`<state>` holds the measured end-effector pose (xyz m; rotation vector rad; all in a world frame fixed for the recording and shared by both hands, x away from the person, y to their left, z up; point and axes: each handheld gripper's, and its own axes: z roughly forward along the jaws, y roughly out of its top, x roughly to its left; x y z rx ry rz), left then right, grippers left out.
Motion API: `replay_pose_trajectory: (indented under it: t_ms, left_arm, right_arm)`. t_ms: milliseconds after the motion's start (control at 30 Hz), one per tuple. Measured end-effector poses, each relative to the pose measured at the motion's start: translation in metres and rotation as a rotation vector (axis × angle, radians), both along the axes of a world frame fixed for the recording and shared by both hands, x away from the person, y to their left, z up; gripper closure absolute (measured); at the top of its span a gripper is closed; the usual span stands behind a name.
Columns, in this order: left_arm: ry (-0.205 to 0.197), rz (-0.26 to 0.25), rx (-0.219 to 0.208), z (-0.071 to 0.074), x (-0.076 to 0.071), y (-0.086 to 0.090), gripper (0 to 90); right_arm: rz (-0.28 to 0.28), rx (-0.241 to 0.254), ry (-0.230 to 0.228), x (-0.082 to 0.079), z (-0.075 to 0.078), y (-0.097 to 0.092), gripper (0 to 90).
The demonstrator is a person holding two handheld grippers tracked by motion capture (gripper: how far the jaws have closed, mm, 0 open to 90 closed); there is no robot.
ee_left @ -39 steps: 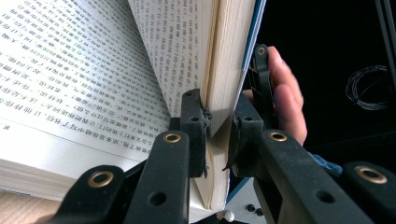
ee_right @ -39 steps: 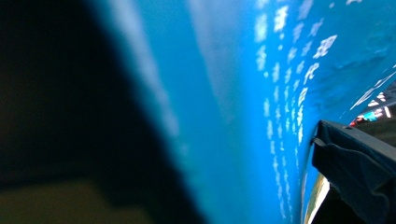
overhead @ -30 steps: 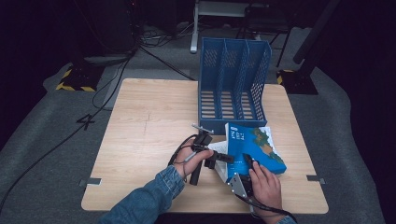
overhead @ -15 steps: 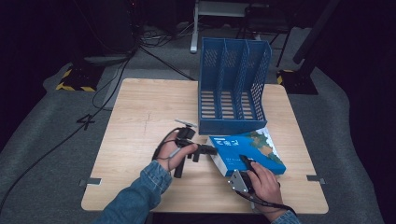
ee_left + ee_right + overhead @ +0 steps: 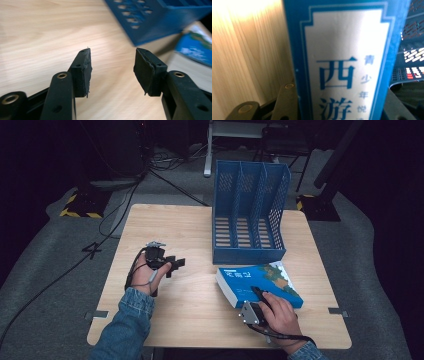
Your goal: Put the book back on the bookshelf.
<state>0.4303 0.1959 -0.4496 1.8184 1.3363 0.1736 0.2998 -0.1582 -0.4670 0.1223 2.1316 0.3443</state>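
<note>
The blue book (image 5: pixel 260 282) lies flat on the desk (image 5: pixel 200 310), just in front of the blue file rack (image 5: pixel 248 215), its long axis running from near left to far right. The right tool (image 5: pixel 256 292) is clamped on its spine end. The left tool (image 5: pixel 112 67), well apart over bare wood, has just been opening, nothing between its jaws. The rack's three compartments hold nothing.

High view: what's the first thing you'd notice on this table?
The tall blue file rack stands out at the far side of the wooden table. Just in front of it lies a thick blue book, which the right gripper is shut on at its near edge. The left gripper sits open off to the left, holding nothing.
</note>
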Motion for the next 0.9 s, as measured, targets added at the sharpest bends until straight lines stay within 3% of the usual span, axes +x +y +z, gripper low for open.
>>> replay_pose_trajectory:
  t_ms: [100, 133, 167, 200, 233, 400, 500, 567, 667, 900]
  left_arm:
    - [0.012, 0.036, 0.036, -0.008, 0.002, 0.015, 47.5]
    - [0.02, 0.051, 0.065, -0.015, 0.002, 0.021, 47.5]
    - [0.02, 0.051, 0.065, -0.015, 0.002, 0.021, 47.6]
    - [0.03, 0.071, 0.112, -0.023, 0.004, 0.028, 47.6]
    - [0.031, 0.079, 0.132, -0.026, 0.005, 0.031, 47.6]
    - [0.011, 0.093, 0.165, -0.035, 0.009, 0.04, 44.1]
    - [0.014, 0.093, 0.191, -0.04, 0.011, 0.042, 40.8]
    - [0.027, 0.093, 0.194, -0.043, 0.011, 0.042, 40.8]
    - [0.012, 0.101, 0.194, -0.045, 0.012, 0.044, 40.5]
    - [-0.009, 0.104, 0.199, -0.047, 0.014, 0.042, 40.0]
  right_arm:
    - [0.024, 0.042, 0.018, -0.003, 0.011, 0.006, 61.9]
    - [0.032, 0.045, 0.025, -0.004, 0.014, 0.007, 61.9]
    - [0.032, 0.045, 0.025, -0.004, 0.014, 0.007, 61.9]
    - [0.059, 0.068, 0.039, -0.007, 0.022, 0.012, 61.9]
    - [0.07, 0.071, 0.046, -0.008, 0.025, 0.014, 61.9]
    - [0.11, 0.1, 0.076, -0.013, 0.037, 0.021, 62.0]
    - [0.144, 0.147, 0.11, -0.015, 0.048, 0.02, 62.0]
    - [0.164, 0.195, 0.13, -0.017, 0.056, 0.016, 62.1]
    - [0.18, 0.272, 0.163, -0.019, 0.067, 0.01, 62.1]
    - [0.213, 0.447, 0.287, -0.021, 0.093, -0.009, 62.1]
